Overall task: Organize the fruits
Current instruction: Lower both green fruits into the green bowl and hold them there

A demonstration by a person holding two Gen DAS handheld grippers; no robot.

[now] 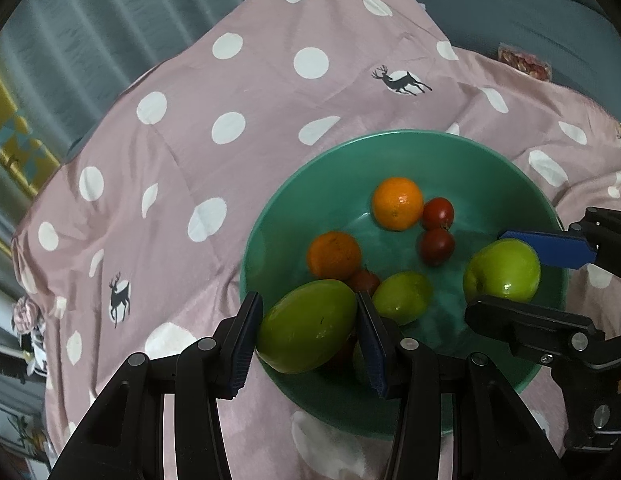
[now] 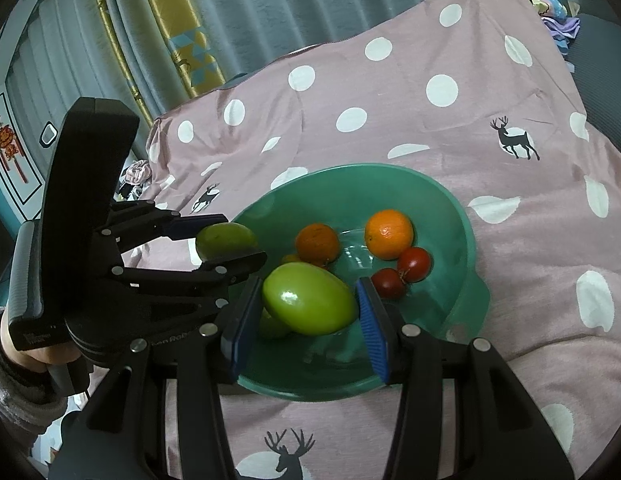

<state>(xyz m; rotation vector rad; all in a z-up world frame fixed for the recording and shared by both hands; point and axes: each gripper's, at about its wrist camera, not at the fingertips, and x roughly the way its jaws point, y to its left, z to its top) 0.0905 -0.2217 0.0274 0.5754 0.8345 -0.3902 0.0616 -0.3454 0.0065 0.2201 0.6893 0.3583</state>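
A green fruit (image 1: 306,326) is pinched by the left tool (image 1: 306,340) over the near rim of the bowl (image 1: 430,148), and a green apple (image 2: 308,298) is pinched by the right tool (image 2: 306,320) above the bowl's near side. Two oranges (image 1: 397,203), tomatoes (image 1: 437,213) and another green fruit (image 1: 402,297) are already gathered in the bowl on the bed (image 1: 190,140). The task is judged nearly done: only the two held fruits are left to be set down or sorted.

Bed surface: pink quilt (image 1: 230,184), white dots, dark deer prints. Lying on it, near right: one green bowl (image 1: 390,148).
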